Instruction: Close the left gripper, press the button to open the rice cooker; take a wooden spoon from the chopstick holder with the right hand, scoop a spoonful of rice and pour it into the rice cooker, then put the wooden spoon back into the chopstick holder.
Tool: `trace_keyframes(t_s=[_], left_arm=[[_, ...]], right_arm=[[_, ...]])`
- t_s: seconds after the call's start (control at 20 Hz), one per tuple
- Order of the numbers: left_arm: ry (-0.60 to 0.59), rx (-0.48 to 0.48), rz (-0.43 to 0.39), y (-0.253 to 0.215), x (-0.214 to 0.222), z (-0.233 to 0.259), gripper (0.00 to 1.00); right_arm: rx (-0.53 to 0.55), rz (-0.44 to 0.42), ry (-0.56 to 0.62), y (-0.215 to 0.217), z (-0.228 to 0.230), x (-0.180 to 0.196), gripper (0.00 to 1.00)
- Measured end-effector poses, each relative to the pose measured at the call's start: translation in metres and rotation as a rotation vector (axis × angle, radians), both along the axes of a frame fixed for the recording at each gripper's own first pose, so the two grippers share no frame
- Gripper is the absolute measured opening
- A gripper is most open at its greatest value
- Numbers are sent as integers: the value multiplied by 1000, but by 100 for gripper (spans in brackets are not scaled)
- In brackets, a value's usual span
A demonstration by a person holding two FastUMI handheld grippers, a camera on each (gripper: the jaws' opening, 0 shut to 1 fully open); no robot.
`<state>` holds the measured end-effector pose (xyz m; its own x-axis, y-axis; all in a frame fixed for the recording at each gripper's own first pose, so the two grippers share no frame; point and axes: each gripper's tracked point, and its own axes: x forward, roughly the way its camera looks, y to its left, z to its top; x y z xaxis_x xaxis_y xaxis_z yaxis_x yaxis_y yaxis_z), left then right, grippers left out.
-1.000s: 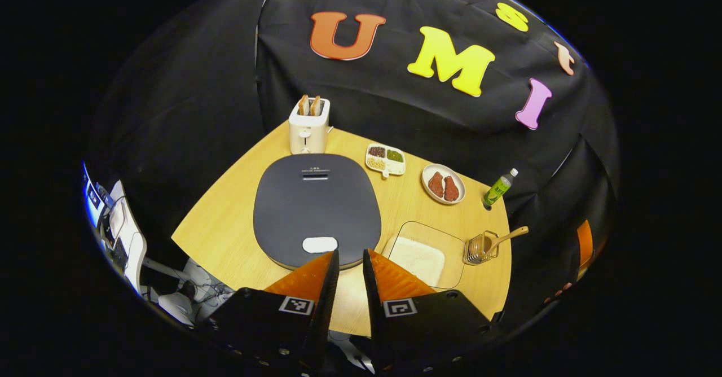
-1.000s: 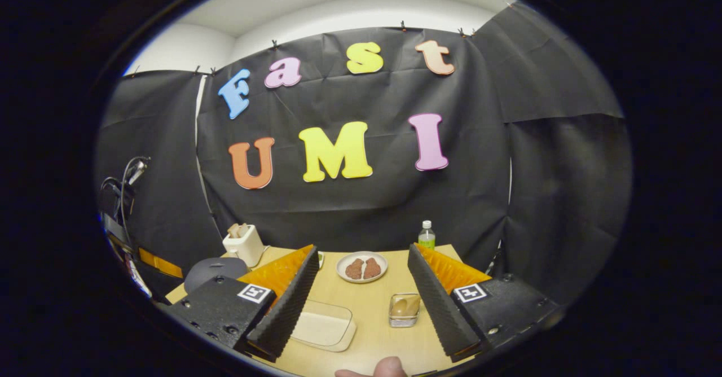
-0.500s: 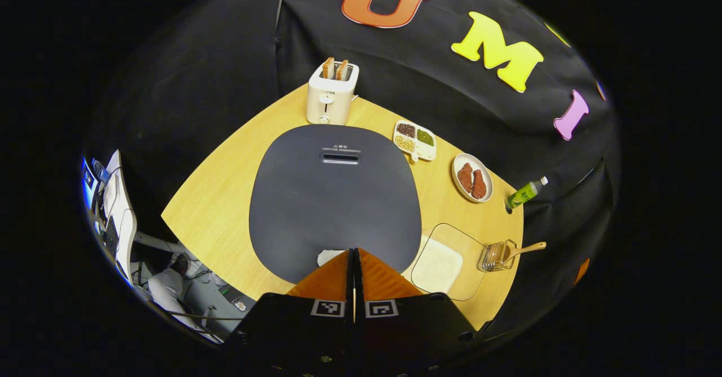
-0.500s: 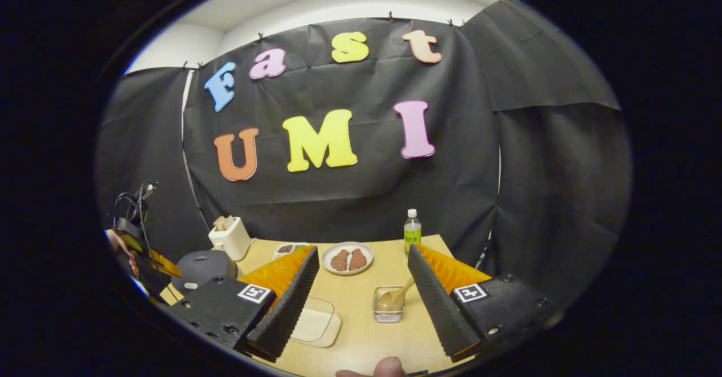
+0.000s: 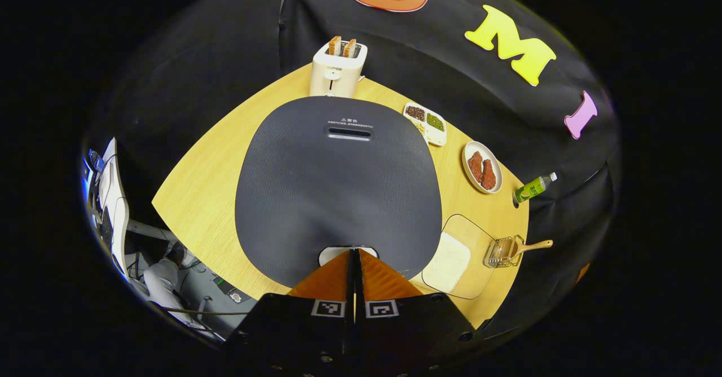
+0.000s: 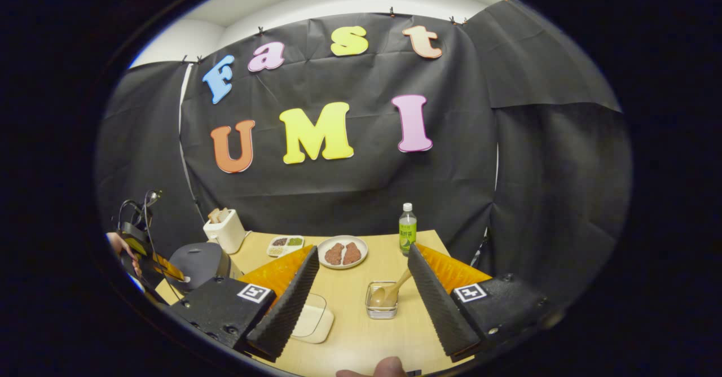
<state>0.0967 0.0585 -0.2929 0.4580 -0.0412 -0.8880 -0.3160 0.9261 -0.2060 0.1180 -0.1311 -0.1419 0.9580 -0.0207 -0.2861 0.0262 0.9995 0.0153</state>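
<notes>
In the left gripper view the dark grey rice cooker (image 5: 338, 179) fills the table's middle, its lid down. My left gripper (image 5: 355, 251) is shut, its tips over the white button (image 5: 333, 251) at the lid's near edge; I cannot tell if they touch it. To the right lie a clear rice container (image 5: 451, 258) and a wire chopstick holder (image 5: 503, 252) with a wooden spoon (image 5: 533, 246). In the right gripper view my right gripper (image 6: 361, 298) stands open above the table, the chopstick holder (image 6: 381, 308) and wooden spoon (image 6: 392, 291) between its fingers, farther off. The rice cooker (image 6: 197, 261) is at left.
A white toaster (image 5: 338, 71) stands behind the cooker. A divided dish of beans (image 5: 428, 123), a plate of meat (image 5: 482, 168) and a green bottle (image 5: 533, 187) line the table's far right edge. A hand (image 6: 121, 247) holds the left gripper at the far left.
My left gripper went from slightly open to shut and came down toward the cooker's button. The right gripper, still open, drew back and rose a little, so the holder and spoon show more fully.
</notes>
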Motion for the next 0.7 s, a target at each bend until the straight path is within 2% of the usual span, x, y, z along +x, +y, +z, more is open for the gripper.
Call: trace_keyframes(t_s=[0.25, 0.45, 0.7], left_arm=[[-7, 108, -60, 1, -1, -4, 1], [-58, 122, -78, -3, 0, 7, 0], [-265, 147, -33, 5, 17, 74, 0]], right_arm=[[15, 9, 27, 6, -11, -5, 100], [-6, 6, -21, -1, 10, -9, 100], [-12, -11, -50, -9, 23, -17, 100]])
